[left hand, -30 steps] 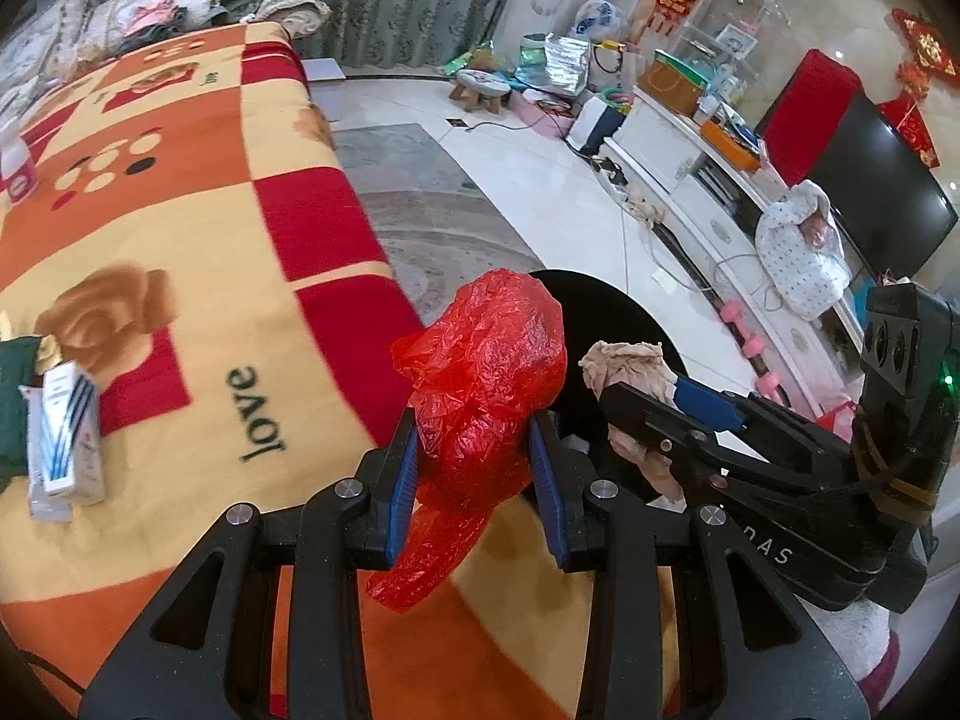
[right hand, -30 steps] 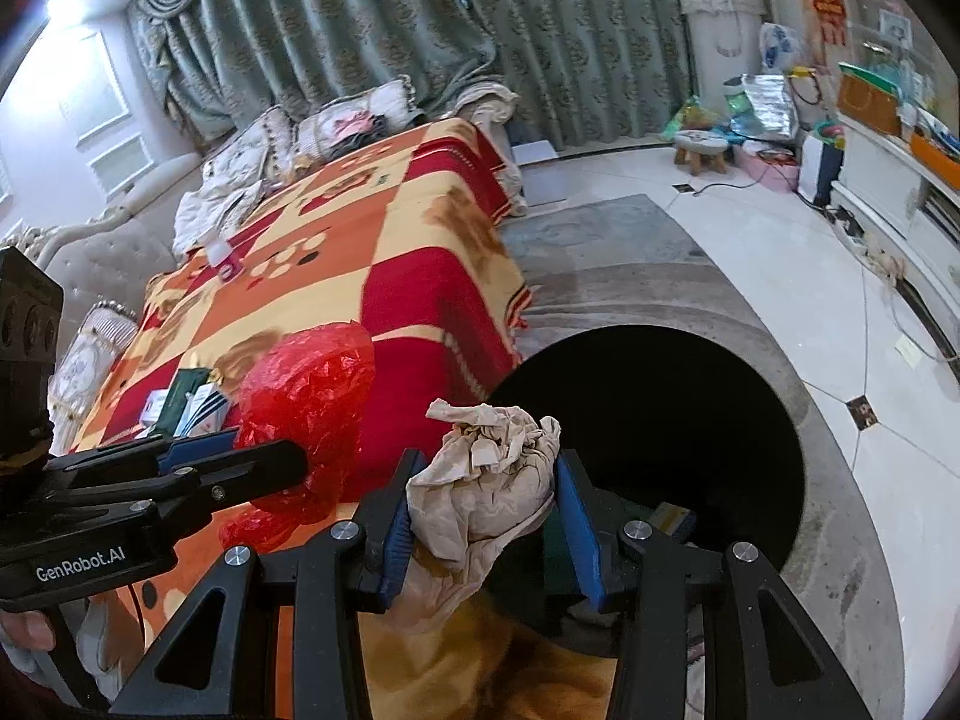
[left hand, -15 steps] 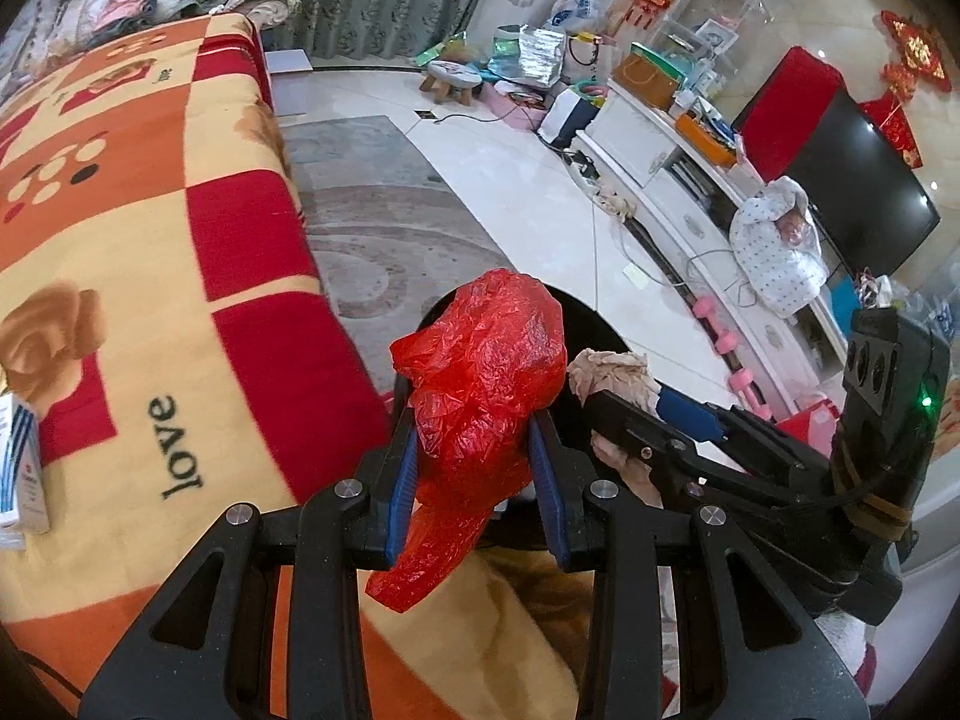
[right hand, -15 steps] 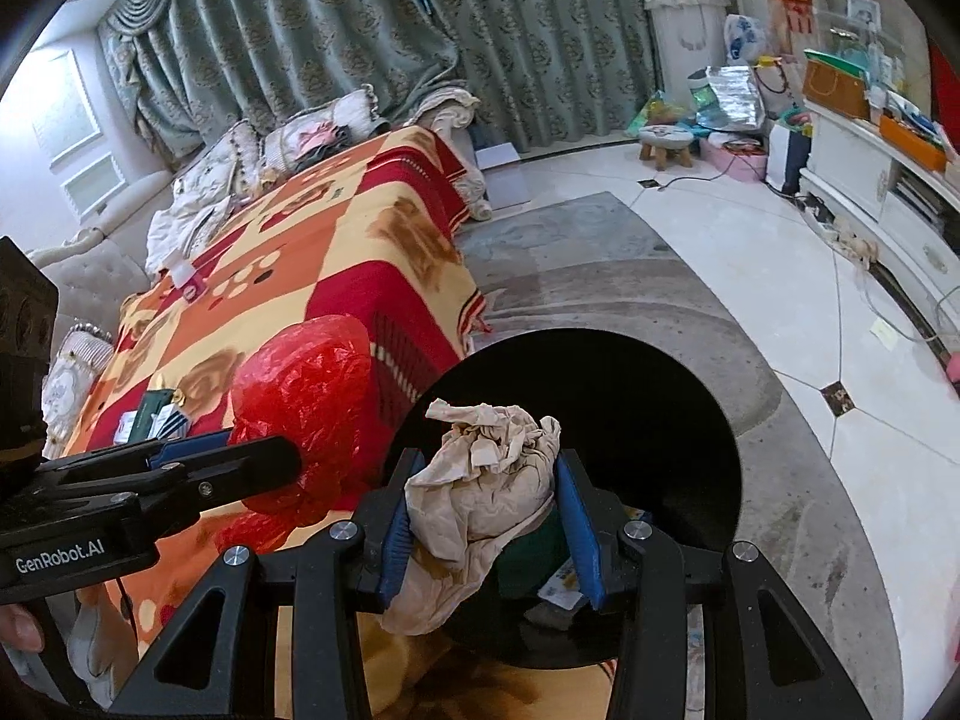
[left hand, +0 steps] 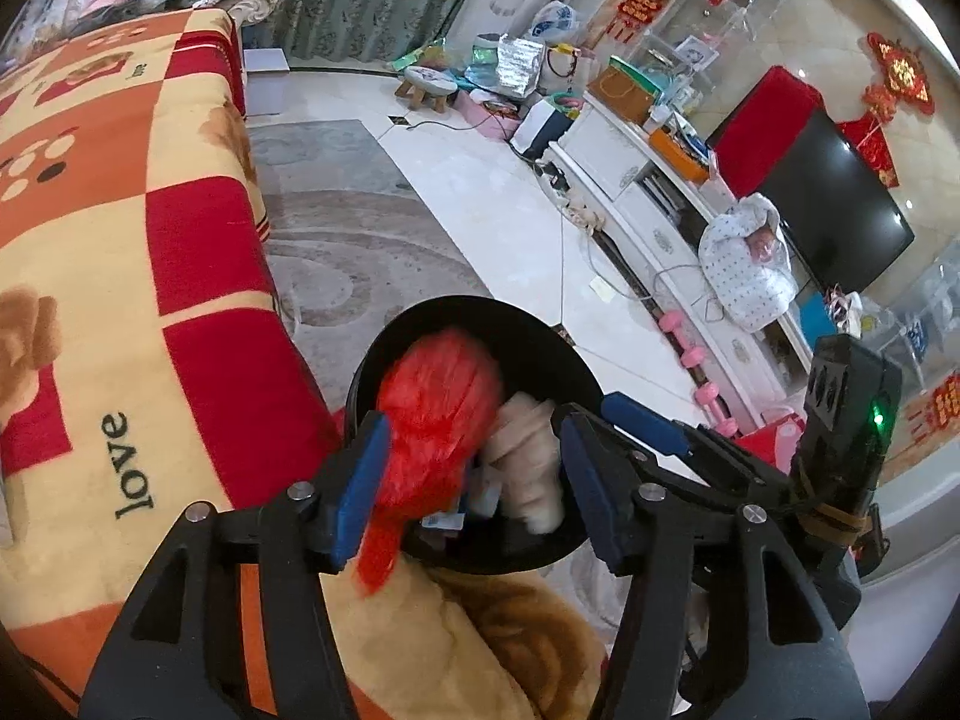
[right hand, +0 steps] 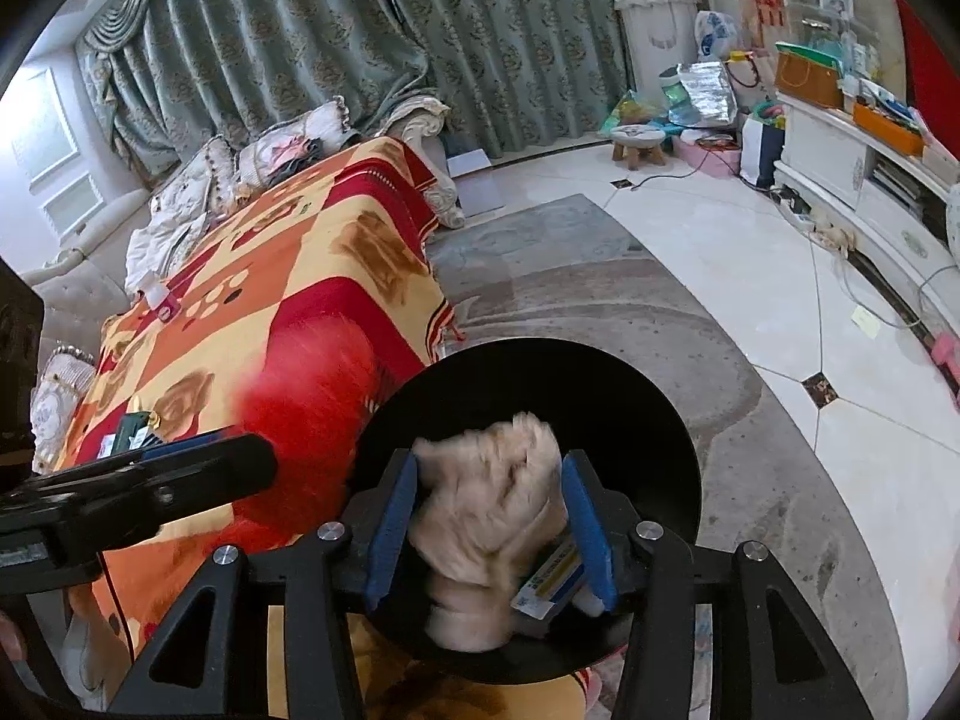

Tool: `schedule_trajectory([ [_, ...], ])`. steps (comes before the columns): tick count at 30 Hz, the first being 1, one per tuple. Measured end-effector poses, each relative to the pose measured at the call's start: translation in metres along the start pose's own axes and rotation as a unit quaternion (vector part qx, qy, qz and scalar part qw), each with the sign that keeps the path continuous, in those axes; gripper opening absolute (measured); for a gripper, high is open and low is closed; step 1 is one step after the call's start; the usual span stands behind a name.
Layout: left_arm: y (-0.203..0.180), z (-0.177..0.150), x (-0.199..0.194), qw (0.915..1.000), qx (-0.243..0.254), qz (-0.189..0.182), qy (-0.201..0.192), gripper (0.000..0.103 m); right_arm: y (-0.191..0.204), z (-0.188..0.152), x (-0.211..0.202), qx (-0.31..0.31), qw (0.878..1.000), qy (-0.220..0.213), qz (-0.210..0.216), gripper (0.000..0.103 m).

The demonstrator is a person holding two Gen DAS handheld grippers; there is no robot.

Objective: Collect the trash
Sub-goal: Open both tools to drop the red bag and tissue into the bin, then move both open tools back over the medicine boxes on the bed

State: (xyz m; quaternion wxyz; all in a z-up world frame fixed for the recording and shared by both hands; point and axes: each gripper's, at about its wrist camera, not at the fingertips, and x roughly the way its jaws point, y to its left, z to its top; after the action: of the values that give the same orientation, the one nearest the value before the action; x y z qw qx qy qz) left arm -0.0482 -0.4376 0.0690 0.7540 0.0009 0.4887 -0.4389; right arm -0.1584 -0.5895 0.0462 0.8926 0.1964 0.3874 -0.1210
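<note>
A: Both claws sit over the black bin [left hand: 480, 324], low in the middle of each frame. The left claw [left hand: 468, 480] has just been opening. Its pads stand well apart, and the red plastic bag [left hand: 441, 414] is a motion-smeared streak between them, against the left pad and clear of the right one. I'd say it has been let go.

B: And the right claw [right hand: 489, 531]?

A: Its jaws have also just been opening, but only slightly. The crumpled beige paper [right hand: 492, 504] is blurred between the blue pads. I can't tell whether the pads still press it or it is already slipping.

B: What could go wrong?

A: The bag is light, and its tail trails down past the near rim toward the blanket [left hand: 120, 276]. It could catch on the rim or the left pad and flop onto the bed. The paper wad is bulky. If the jaws part only a little, it may hang on a pad rather than drop.

B: How does the trash look?

A: The bag is thin, glossy and bunched into a loose lump. The paper is soft, creased and pale tan. A small box with blue print [right hand: 549, 585] already lies in the bin, just below the paper.
</note>
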Motion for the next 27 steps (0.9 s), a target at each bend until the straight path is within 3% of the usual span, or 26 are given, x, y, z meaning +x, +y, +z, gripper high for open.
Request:
schedule_trajectory([
  [11, 0.014, -0.009, -0.012, 0.9989, 0.002, 0.047, -0.002, 0.058, 0.003, -0.006, 0.004, 0.003, 1.000, 0.013, 0.006, 0.051],
  [27, 0.066, -0.039, -0.052, 0.9925, -0.019, 0.119, -0.022, 0.058, 0.063, -0.018, 0.012, -0.047, 0.997, 0.035, 0.041, 0.053],
])
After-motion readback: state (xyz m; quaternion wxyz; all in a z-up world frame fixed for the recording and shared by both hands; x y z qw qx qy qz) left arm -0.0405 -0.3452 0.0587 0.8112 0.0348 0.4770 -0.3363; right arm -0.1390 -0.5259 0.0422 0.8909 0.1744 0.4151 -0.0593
